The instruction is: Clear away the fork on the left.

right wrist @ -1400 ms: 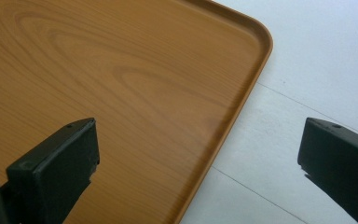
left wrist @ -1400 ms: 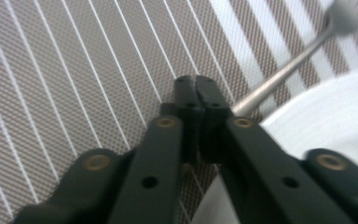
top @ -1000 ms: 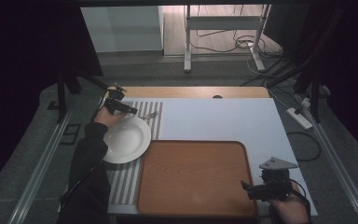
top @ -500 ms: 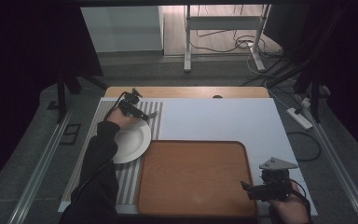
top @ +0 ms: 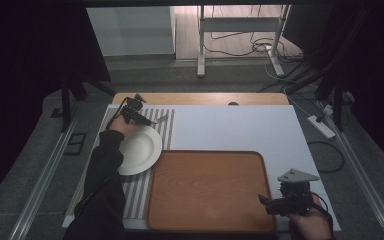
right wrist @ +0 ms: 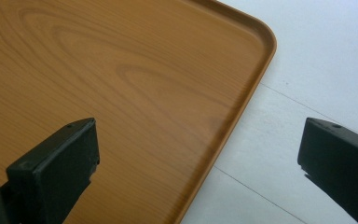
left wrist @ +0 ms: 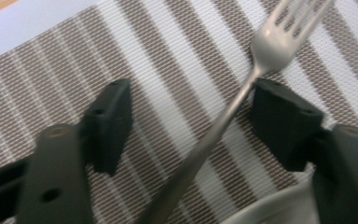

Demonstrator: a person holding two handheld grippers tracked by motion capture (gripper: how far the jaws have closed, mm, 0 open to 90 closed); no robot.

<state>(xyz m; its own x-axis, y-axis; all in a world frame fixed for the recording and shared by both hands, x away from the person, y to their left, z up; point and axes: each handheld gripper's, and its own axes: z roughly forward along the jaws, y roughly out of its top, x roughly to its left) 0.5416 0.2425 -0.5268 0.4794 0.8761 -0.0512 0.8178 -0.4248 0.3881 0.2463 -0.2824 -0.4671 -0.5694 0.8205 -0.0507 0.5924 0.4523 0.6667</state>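
Note:
A metal fork (top: 162, 119) lies on the striped placemat (top: 169, 131) just beyond a white plate (top: 139, 149). My left gripper (top: 147, 120) reaches over the plate's far rim to the fork. In the left gripper view the fork's handle (left wrist: 214, 135) runs slantwise between the two pads, close against the right pad (left wrist: 282, 112) and apart from the left one. The jaws have just been closing around it, and the left gripper (left wrist: 193, 95) is still open. My right gripper (top: 266, 201) stands open and empty low over the right edge of the wooden tray (right wrist: 121, 70).
The wooden tray (top: 207, 192) sits at the front middle of the white table (top: 240, 125), its left edge beside the plate. The plate's rim (left wrist: 270, 210) lies just under the left gripper. A power strip (top: 321, 125) and cables lie off the table's right side.
The left gripper shifted slightly right along the plate's far rim onto the fork's handle. The person's left arm swung in over the placemat. The right hand stayed still.

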